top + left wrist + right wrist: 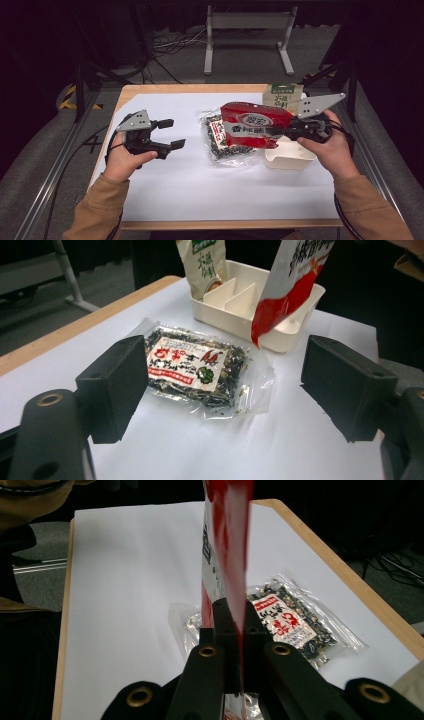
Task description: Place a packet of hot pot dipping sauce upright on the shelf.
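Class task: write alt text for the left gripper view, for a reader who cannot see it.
Two open black jaws of the left claw frame a clear packet of dark dried food lying flat on the white table. Behind it stands a white divided tray holding a beige packet, with a red packet hanging above the tray.

Tan sleeves, black tongs (169, 134) w/ grey 3-cornered plates, brass-ringed screw holes, black cables trailing
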The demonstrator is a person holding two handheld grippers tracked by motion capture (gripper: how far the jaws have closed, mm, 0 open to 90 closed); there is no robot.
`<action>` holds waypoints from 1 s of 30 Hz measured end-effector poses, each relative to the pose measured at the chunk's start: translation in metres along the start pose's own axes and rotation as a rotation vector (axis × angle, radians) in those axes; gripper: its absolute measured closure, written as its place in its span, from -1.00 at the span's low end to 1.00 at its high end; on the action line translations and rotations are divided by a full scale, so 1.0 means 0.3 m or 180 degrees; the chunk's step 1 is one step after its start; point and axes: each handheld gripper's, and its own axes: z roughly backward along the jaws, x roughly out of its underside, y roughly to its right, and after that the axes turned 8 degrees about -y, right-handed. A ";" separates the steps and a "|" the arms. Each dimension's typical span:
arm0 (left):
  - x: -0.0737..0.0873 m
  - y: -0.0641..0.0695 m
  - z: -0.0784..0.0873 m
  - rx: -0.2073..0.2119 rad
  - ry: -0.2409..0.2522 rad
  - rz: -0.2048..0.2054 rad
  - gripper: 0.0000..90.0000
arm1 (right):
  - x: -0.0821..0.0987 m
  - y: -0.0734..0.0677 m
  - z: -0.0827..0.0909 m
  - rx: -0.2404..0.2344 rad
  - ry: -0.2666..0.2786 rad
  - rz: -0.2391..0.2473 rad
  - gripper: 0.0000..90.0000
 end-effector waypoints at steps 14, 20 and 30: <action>0.029 -0.031 -0.025 -0.0013 -0.0107 0.0114 -0.62 | 0.029 0.105 0.061 0.0255 0.0005 -0.0122 0.99; 0.040 -0.046 -0.041 -0.0046 -0.0131 0.0143 -0.68 | 0.030 0.131 0.079 0.0328 -0.0006 -0.0132 0.99; 0.061 -0.065 -0.063 -0.0069 -0.0218 0.0231 -0.74 | 0.051 0.192 0.115 0.0463 -0.0009 -0.0192 0.99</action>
